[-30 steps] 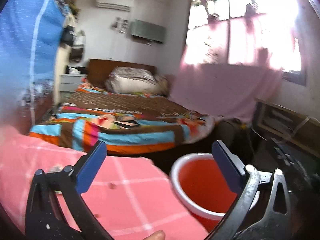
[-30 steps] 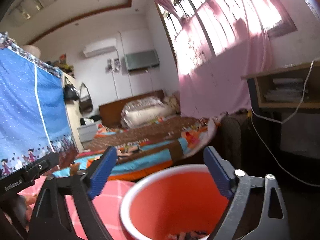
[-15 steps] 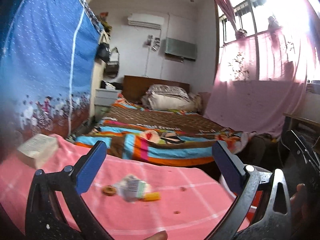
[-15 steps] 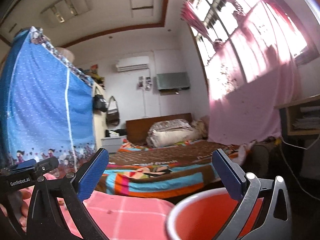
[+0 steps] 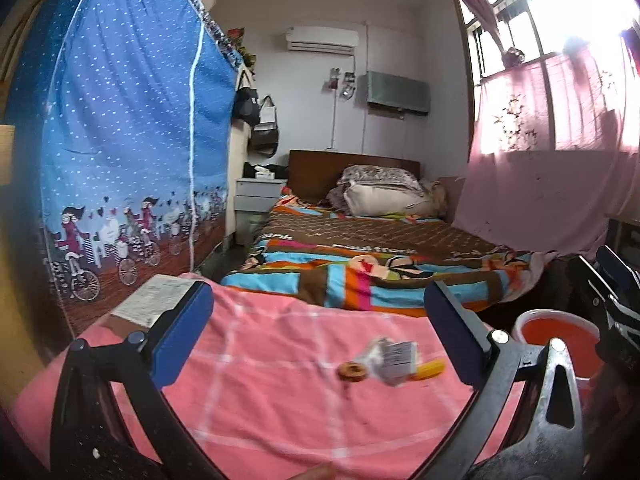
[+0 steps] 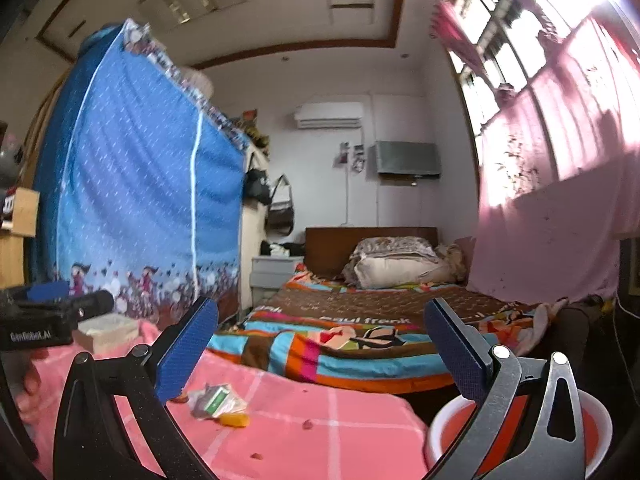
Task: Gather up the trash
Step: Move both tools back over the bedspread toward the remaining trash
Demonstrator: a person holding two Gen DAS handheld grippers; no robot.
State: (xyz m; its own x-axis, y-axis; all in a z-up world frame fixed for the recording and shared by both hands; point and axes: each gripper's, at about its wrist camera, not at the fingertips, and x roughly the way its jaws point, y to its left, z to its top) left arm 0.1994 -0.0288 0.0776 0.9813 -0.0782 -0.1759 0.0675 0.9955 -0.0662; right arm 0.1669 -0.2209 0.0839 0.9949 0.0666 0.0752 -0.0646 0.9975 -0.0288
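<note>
On the pink checked cloth (image 5: 280,392) a crumpled wrapper (image 5: 390,358) lies touching a yellow scrap (image 5: 430,370) and a small brown ring (image 5: 352,371). The red bucket (image 5: 556,334) stands beside the cloth's edge. Left gripper (image 5: 318,334) and right gripper (image 6: 322,346) hang above, jaws spread wide, empty.

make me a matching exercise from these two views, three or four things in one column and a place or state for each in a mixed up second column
Things:
1. wrapper
2. red bucket
3. box
4. left gripper

Places or states:
A. at the far left edge of the pink cloth
B. jaws wide apart, holding nothing
C. beyond the right end of the pink cloth, lower down
D. lying on the pink cloth beside a yellow scrap and a small brown ring

Pairs: 1-D, 2-C, 3-A, 4-B
</note>
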